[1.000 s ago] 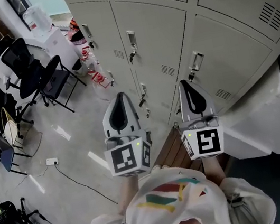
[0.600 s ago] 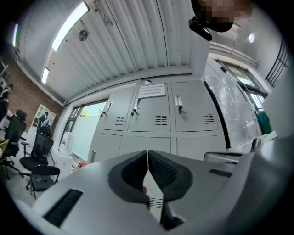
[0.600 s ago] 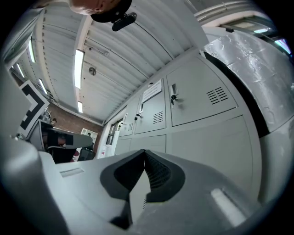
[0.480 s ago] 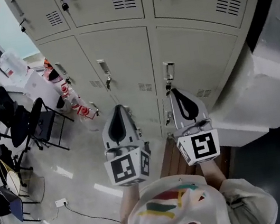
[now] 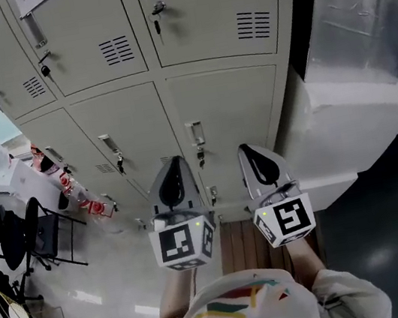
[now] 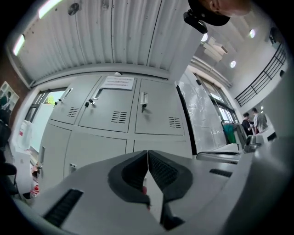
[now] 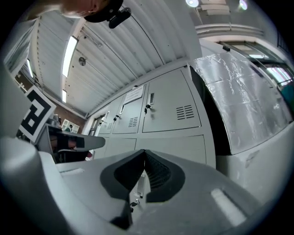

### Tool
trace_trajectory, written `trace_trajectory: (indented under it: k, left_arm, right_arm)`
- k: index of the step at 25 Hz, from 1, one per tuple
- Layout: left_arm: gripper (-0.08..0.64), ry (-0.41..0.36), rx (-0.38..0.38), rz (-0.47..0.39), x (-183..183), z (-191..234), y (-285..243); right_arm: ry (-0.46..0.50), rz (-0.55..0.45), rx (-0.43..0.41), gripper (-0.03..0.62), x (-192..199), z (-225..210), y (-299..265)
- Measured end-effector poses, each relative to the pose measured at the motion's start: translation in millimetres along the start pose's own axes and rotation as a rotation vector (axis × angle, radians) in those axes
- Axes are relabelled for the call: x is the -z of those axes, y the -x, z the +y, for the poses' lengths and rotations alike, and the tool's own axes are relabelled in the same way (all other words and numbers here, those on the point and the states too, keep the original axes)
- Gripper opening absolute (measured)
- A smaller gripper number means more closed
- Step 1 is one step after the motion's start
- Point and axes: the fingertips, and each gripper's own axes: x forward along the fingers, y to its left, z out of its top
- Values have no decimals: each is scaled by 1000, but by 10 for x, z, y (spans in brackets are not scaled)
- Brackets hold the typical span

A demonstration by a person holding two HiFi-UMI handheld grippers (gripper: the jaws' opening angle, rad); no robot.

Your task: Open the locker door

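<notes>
A bank of beige metal lockers (image 5: 229, 111) stands straight ahead, every door shut. The middle-row door just beyond my grippers has a latch handle (image 5: 195, 134) with a key hanging below it. My left gripper (image 5: 174, 165) and right gripper (image 5: 246, 150) are held side by side, short of the lockers, both shut and empty. In the left gripper view the left gripper (image 6: 147, 153) points up at the lockers (image 6: 156, 114). Below the closed tips of the right gripper (image 7: 144, 153), a latch handle (image 7: 140, 186) shows in the right gripper view.
A tall foil-wrapped block (image 5: 355, 5) and a white box (image 5: 347, 136) stand right of the lockers. Black chairs (image 5: 14, 233) and red-and-white items (image 5: 89, 204) are at the left. Wooden planks (image 5: 237, 246) lie underfoot. Two people (image 6: 255, 121) stand far off.
The view has swung round so the lockers now face me squarely instead of running off diagonally. Both grippers stay shut and side by side, closer to the middle-row doors.
</notes>
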Motion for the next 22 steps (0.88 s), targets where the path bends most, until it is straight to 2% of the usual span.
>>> trace_trajectory:
  k: [3,6,9,12,16,19,22]
  left_arm:
    - [17,29,72,-17,-202,-118,-208]
    - [17,68,125,-34,-396,-203,-401]
    - [18,88,115,-103,-735,-104,-559]
    - [20,115,119,-161,-1114,38,-704]
    - [20,59,92,-215,-1530,185,-881]
    - [20,-8,70,-231,-1730,217,-995]
    - [20,-49,66,-243,-1844,196,-1030]
  right_arm:
    - [7,-28,-46,5,-234,-44,-103]
    - [62,-45,-74,5,-438,-104,-251]
    - [81,-94,-98,5,-803,-197,-473]
    - [35,-173,-160,14,-1363,-253,-755]
    - [15,-240,-223,42,-2080,-281,-1229]
    - [-3,-227,-235,121,-2414,-271,-1643]
    - [6,-226,-219,155,-2636,-226,-1961]
